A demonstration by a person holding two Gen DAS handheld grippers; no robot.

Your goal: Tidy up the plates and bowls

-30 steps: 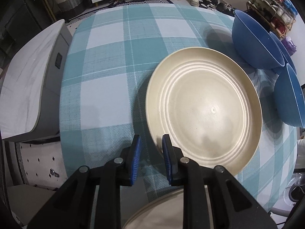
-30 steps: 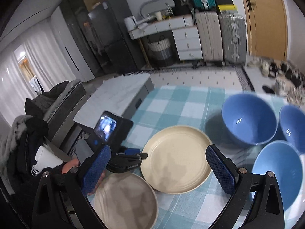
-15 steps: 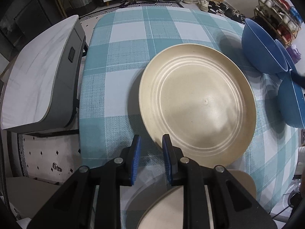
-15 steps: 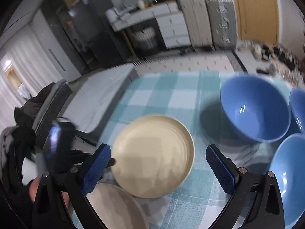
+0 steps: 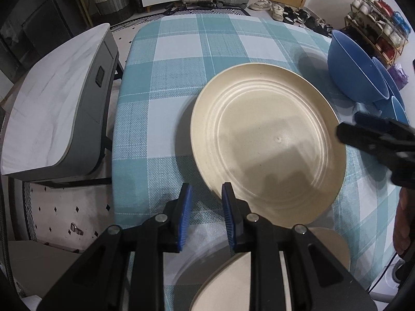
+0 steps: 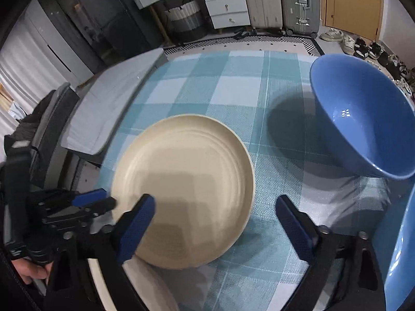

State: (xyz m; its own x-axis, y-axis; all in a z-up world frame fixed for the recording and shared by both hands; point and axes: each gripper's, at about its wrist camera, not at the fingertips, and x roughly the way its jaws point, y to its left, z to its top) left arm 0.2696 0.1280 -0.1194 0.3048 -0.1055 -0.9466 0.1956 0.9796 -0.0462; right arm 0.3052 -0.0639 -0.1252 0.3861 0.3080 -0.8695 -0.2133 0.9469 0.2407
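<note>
Cream plastic, ridged in rings: the cream plate point(image 5: 267, 142) lies flat on the checked cloth of the desk point(image 5: 181, 51), and the step in hand looks like gathering it toward the second plate point(image 5: 326, 248) that peeks out near the desk's front edge. The left tool point(image 5: 206, 215) hovers at the plate's near rim with its jaws nearly shut and nothing between them. The right tool point(image 6: 212, 223) is closing, its jaws set either side of the plate's right-hand rim, with no pad pressing on it as far as I can tell. Next, I judge, one pad must slip under that low rim (tricky against soft cloth) before the lift.

From the left wrist you see the plate's full ring pattern and the right tool as a dark blur at the edge. Only the right wrist shows the blue bowl point(image 6: 363, 119) tilted on its side, another bowl point(image 6: 400, 254) beside it, and the hand point(image 6: 33, 272) carrying the left tool.
</note>
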